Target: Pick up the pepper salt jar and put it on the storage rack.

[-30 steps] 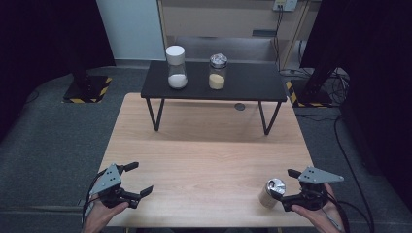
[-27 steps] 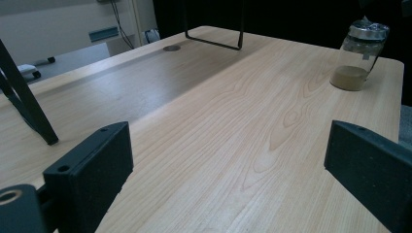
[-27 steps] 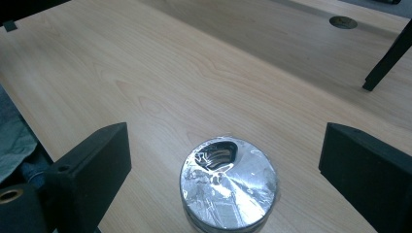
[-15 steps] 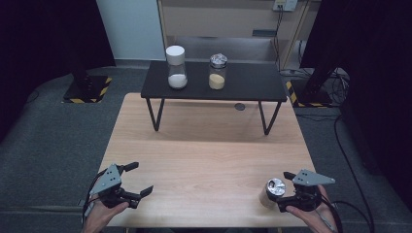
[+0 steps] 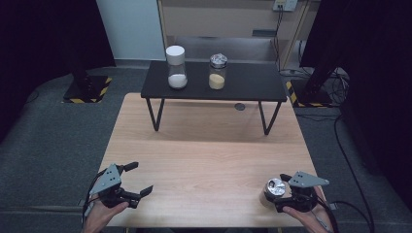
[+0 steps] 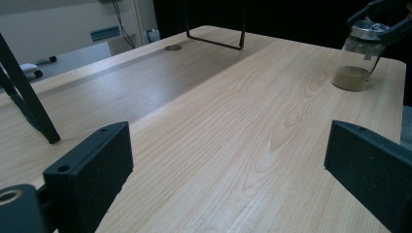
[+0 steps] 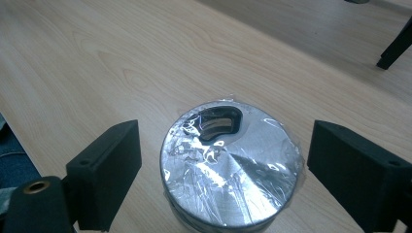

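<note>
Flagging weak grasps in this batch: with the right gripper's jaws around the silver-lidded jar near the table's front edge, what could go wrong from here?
1. The right gripper has just been closing, yet gaps remain on both sides of the jar; lifting now would probably leave it behind.
2. The jaws sit at the lid, which is wrapped in shiny film, so the pads might slip.
3. The jar stands close to the table's front edge; an uneven squeeze could tip it off.

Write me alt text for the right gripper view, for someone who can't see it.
A glass jar with a silver metal lid wrapped in clear film stands on a light wooden table, seen from above between the right gripper's two black jaws. The jaws have just been closing with the jar between them, but gaps remain on both sides.
</note>
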